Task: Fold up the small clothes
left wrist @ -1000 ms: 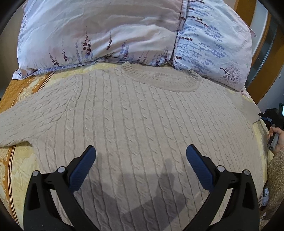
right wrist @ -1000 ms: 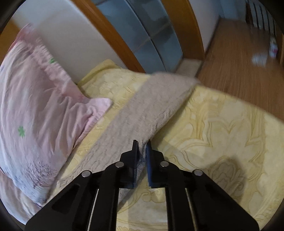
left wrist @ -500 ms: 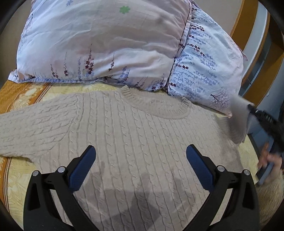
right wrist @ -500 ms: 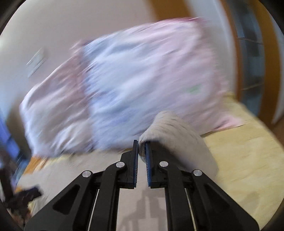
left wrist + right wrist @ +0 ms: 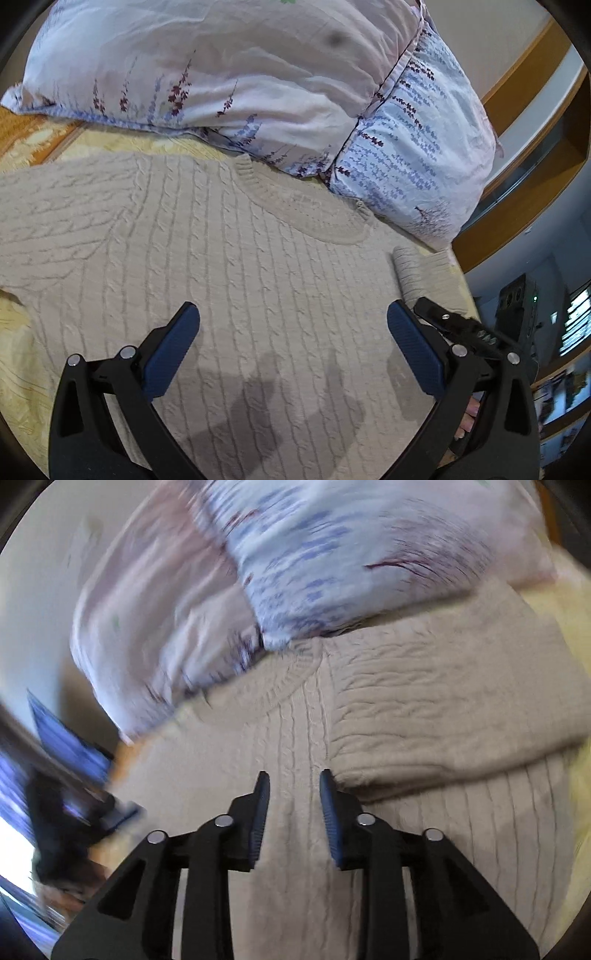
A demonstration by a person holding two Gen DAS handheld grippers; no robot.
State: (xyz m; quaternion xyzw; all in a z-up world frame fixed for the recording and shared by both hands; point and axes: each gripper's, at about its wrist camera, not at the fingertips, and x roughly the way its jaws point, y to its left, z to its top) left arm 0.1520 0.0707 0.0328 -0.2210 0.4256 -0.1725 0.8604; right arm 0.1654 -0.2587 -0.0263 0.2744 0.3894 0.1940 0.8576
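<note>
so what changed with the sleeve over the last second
The right tool carried the sleeve from the bed's edge inward and laid it folded across the sweater. Its jaws have just been opening, and nothing is between them now. The left tool stayed open above the sweater body, and the pillows did not move.

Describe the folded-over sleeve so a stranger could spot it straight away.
On the yellow bedspread lies a beige cable-knit sweater below two floral pillows. The sleeve on the blue-patterned pillow's side lies folded across the chest, its knit running crosswise, unlike the outstretched other sleeve.
</note>
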